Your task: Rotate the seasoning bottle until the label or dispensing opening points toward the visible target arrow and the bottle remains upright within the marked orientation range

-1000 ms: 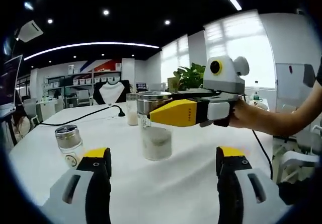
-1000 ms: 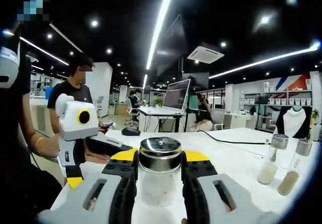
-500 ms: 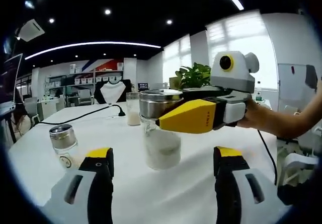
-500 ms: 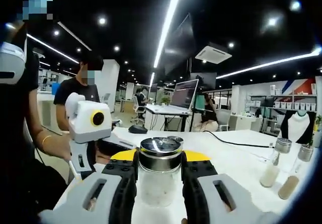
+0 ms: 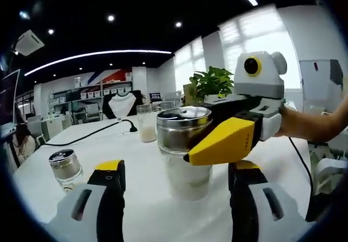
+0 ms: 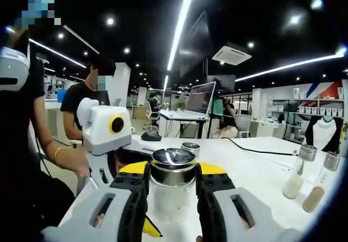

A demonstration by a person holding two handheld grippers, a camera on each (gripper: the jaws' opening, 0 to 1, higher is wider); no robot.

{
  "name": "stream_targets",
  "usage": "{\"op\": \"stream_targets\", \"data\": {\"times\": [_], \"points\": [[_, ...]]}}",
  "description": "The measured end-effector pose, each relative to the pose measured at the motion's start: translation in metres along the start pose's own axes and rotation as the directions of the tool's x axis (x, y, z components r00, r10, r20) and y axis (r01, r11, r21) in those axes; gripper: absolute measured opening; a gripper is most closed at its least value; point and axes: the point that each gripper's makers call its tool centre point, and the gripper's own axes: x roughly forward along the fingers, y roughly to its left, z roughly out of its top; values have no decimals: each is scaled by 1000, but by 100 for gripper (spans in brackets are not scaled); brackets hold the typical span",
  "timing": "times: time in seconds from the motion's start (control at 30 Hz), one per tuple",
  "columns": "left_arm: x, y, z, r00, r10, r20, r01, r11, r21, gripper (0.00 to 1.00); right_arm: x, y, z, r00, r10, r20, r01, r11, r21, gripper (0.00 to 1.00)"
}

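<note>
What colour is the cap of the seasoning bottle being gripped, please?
Silver metallic, on the seasoning bottle; the right gripper view shows its cap best.

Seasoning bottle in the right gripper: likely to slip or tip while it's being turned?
Slipping seems possible: the right gripper clamps the seasoning bottle just under its smooth metal lid, on what looks like clear glass. Tipping looks unlikely, since the white contents sit low. Probably fragile if dropped on the table.
</note>
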Motion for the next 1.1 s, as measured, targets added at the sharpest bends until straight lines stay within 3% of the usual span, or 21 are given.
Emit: {"op": "stream_targets", "data": {"times": [0.07,0.2,0.37,0.47,0.6,0.8,1.1], "points": [[-1,7,3,998,50,24,-50,999,1,70,0,0,0,1000,2,-2,-2,1000,-2,31],[3,3,-1,999,33,16,-33,999,-6,70,-1,0,0,1000,5,-1,-5,1000,7,31],[4,0,-6,998,70,5,-70,998,4,70,-2,-1,-1,1000,-1,1,1,1000,10,31],[5,2,-13,994,101,-40,-100,994,43,64,-2,-1,-2,1000,-3,1,3,1000,15,31],[6,3,-11,992,119,-33,-118,992,49,62,-3,-3,-2,1000,-13,4,13,1000,12,31],[11,-7,-2,996,91,8,-91,995,51,51,-7,-7,-2,999,-38,11,38,999,18,31],[16,-15,10,997,70,39,-73,994,81,43,-9,-6,-4,999,-45,6,44,999,21,31]]}}
